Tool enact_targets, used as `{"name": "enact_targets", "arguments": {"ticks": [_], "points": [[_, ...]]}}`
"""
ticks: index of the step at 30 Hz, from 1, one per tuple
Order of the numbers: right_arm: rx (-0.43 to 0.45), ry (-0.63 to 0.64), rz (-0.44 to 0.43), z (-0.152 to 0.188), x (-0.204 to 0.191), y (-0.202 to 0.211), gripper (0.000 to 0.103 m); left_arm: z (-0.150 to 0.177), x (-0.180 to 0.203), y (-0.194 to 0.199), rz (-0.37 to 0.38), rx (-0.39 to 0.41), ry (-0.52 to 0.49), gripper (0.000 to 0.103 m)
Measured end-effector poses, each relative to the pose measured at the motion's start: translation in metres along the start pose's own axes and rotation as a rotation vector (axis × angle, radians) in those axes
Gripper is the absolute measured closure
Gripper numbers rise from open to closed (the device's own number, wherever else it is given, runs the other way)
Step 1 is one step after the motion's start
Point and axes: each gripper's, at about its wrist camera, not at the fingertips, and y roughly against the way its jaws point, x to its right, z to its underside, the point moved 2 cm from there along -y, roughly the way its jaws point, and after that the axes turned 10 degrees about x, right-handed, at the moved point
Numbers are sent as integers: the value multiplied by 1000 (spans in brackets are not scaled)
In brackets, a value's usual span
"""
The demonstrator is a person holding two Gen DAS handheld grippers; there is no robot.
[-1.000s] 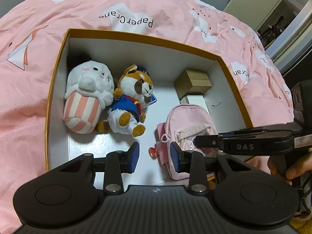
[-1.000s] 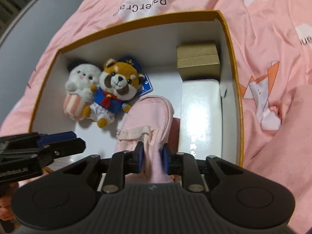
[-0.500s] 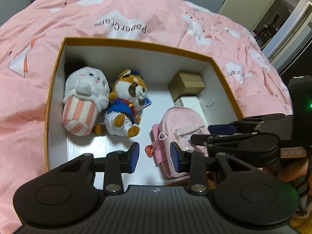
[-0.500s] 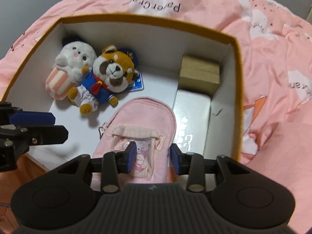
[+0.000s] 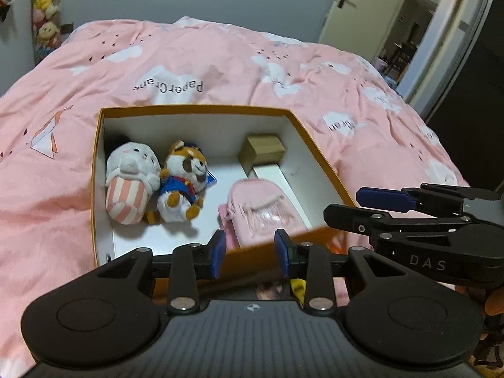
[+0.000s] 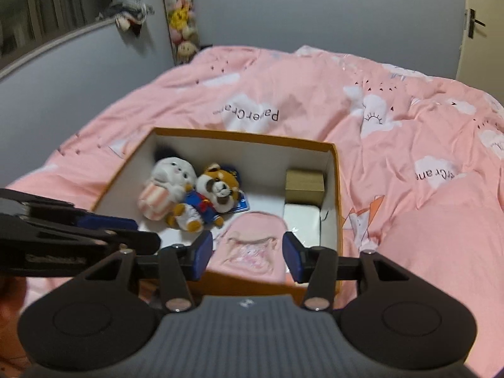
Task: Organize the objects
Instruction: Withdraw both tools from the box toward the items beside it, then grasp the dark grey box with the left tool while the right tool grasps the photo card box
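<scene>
While the pink mini backpack (image 6: 252, 245) lies flat on the white floor of the orange-rimmed box (image 5: 318, 154), near its front wall, both tools hang outside that wall with nothing in them. Beside the backpack sit a fox plush in a blue sailor suit (image 5: 182, 182) and a white plush in a striped cup (image 5: 130, 186), touching each other at the left; a small brown carton (image 6: 305, 181) and a flat white box (image 6: 300, 215) fill the right rear corner. Left gripper (image 5: 250, 253) fingers are spread, empty; right gripper (image 6: 249, 256) fingers are spread wider, also empty. Resting on a soft pink duvet (image 6: 393, 145), the box could tip or slide if a finger catches its front rim, and the packed plush leave little room for anything more.
</scene>
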Motion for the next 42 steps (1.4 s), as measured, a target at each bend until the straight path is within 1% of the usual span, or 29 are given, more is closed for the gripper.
{"name": "enact_targets", "arguments": {"ticks": [3,6,9,15,19,20,21,24,28,32,36,40,41,42], "points": [[-5,-30,15,16,-3,12,52,15,7,8,-2,-27,-26,65],[-51,-82,24,34,-2,13,52,32,4,6,13,-94,-10,65],[-134,-132,44,57,-1,3,52,49,-10,-5,23,-195,90,65],[-274,-186,76,99,3,-19,52,67,-44,-18,-25,-265,255,65],[-323,-264,63,112,14,-29,51,78,-61,-34,-65,-315,348,61],[-330,-277,61,113,16,-32,51,81,-66,-38,-62,-327,380,59],[-337,-291,57,115,18,-34,51,85,-71,-43,-59,-341,418,55],[-359,-344,30,119,21,-43,51,92,-79,-56,-65,-376,482,52],[-392,-408,7,126,27,-55,51,97,-84,-69,-39,-374,537,46],[-421,-463,-21,132,32,-68,50,100,-86,-82,-28,-369,574,33],[-422,-502,-41,133,34,-78,48,103,-86,-90,-12,-362,578,27],[-405,-564,-66,136,37,-89,46,105,-88,-97,-5,-345,590,24],[-405,-582,-72,138,38,-91,46,105,-88,-98,-8,-342,587,24],[-405,-602,-74,139,40,-93,46,104,-88,-97,-3,-338,586,28]]}}
